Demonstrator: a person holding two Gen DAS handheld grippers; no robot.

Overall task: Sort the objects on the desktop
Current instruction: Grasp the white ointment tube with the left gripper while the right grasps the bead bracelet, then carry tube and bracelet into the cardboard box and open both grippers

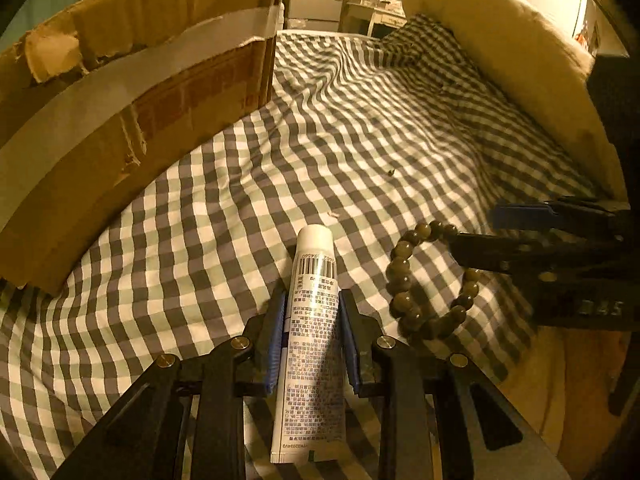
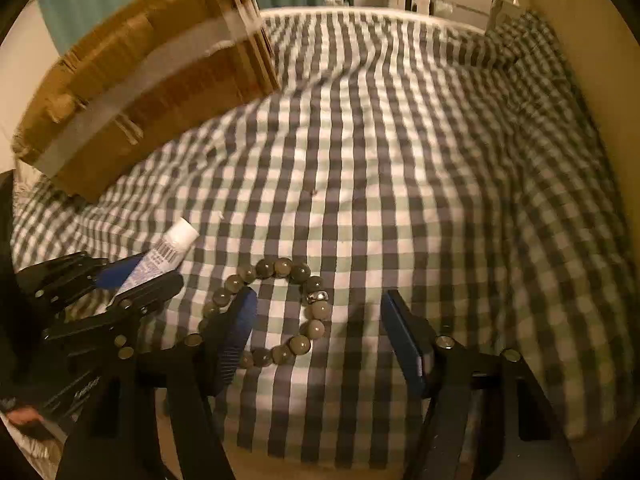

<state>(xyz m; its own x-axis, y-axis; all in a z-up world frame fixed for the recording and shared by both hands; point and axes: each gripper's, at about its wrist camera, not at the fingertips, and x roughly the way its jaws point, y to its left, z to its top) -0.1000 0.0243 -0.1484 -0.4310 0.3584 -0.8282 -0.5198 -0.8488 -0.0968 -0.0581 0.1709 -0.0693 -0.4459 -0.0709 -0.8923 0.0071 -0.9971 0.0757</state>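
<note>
A white tube with a barcode and printed text lies on the checked cloth, cap pointing away. My left gripper is shut on the tube, its blue pads on both sides; both show at the left of the right wrist view. A bracelet of olive-brown beads lies on the cloth right of the tube, also in the left wrist view. My right gripper is open. Its left finger rests inside the bead ring and its right finger outside.
A taped cardboard box stands on the cloth at the far left, also in the right wrist view. A cream cushion lines the right edge. The checked cloth spreads behind the objects. Furniture and shelves stand far back.
</note>
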